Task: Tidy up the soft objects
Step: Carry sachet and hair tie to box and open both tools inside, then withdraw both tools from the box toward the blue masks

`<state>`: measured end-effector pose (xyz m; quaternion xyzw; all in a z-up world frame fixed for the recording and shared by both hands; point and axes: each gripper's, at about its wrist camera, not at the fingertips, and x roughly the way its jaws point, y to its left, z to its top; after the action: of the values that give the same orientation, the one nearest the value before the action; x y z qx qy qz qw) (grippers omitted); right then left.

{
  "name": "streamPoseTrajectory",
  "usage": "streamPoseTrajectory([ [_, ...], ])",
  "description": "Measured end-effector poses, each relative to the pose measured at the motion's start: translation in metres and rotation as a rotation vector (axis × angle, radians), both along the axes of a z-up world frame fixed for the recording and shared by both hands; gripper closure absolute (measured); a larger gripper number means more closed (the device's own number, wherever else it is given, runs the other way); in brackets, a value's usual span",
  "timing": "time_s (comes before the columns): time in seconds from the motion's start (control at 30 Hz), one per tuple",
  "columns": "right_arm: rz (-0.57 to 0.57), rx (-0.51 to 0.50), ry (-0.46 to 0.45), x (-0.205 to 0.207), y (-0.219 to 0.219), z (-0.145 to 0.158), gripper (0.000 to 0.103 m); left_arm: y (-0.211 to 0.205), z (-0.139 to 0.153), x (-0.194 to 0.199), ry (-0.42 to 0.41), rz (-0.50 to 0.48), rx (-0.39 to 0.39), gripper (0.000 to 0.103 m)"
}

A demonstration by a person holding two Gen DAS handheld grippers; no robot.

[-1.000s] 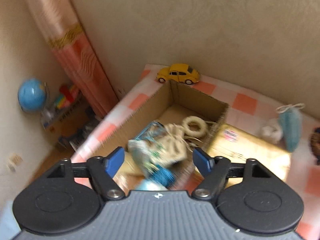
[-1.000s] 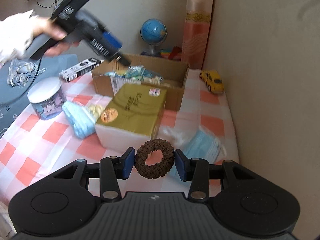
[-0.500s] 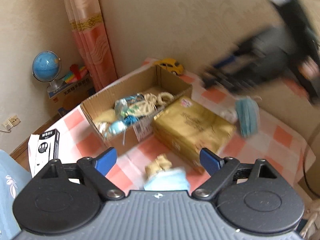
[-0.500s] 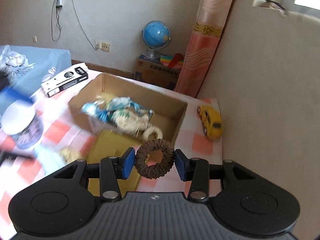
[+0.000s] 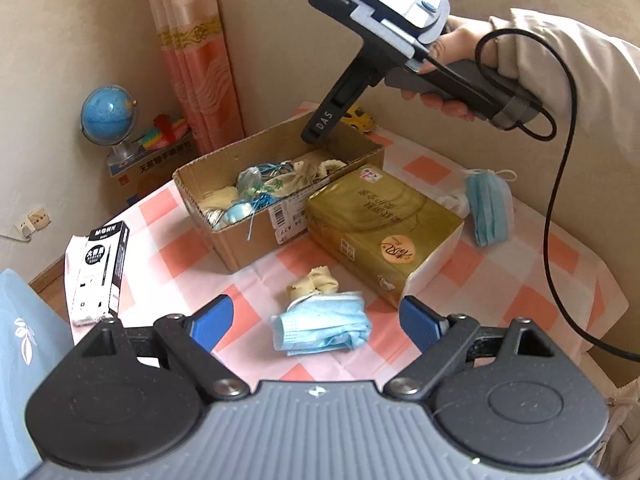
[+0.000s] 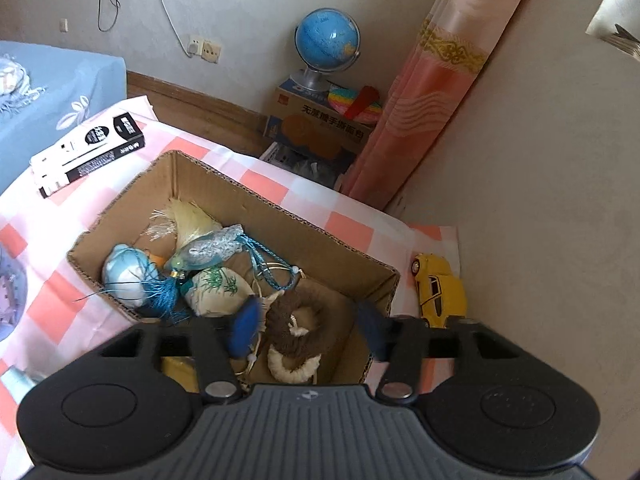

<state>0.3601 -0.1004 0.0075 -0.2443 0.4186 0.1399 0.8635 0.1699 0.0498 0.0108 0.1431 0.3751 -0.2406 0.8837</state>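
Right wrist view: the right gripper (image 6: 306,330) hangs spread wide over the open brown cardboard box (image 6: 280,216), the brown fabric scrunchie (image 6: 294,322) lying loose inside. Left gripper (image 5: 316,320), also spread and empty, hovers above a crumpled blue face mask (image 5: 320,328) on the pink-checked tablecloth (image 5: 532,276).

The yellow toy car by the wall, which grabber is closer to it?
Right. The right gripper hangs over the cardboard box end beside the yellow toy car. The left gripper is on the box's far side, above a crumpled blue mask.
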Motion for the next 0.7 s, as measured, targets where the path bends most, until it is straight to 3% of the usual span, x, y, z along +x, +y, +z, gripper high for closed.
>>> streamPoseTrajectory([
  [0.03,0.004,0.002,-0.006,-0.001,0.001,0.0,0.016,0.0,0.0,-0.001,-0.002,0.0,0.0,0.013],
  [0.1,0.008,0.017,-0.021,-0.005,0.0,0.002,0.009,0.001,-0.001,-0.001,-0.002,0.004,0.005,0.013],
  [0.3,0.0,0.054,-0.041,-0.024,-0.009,0.011,0.001,-0.003,0.0,-0.006,-0.014,0.006,0.004,0.009],
  [0.57,-0.005,0.123,-0.036,-0.064,-0.027,0.015,0.0,0.0,0.004,-0.02,-0.039,0.068,-0.032,0.006],
  [0.7,-0.004,0.15,-0.038,-0.087,-0.038,0.017,0.0,-0.002,0.004,-0.03,-0.062,0.097,-0.011,0.005],
])
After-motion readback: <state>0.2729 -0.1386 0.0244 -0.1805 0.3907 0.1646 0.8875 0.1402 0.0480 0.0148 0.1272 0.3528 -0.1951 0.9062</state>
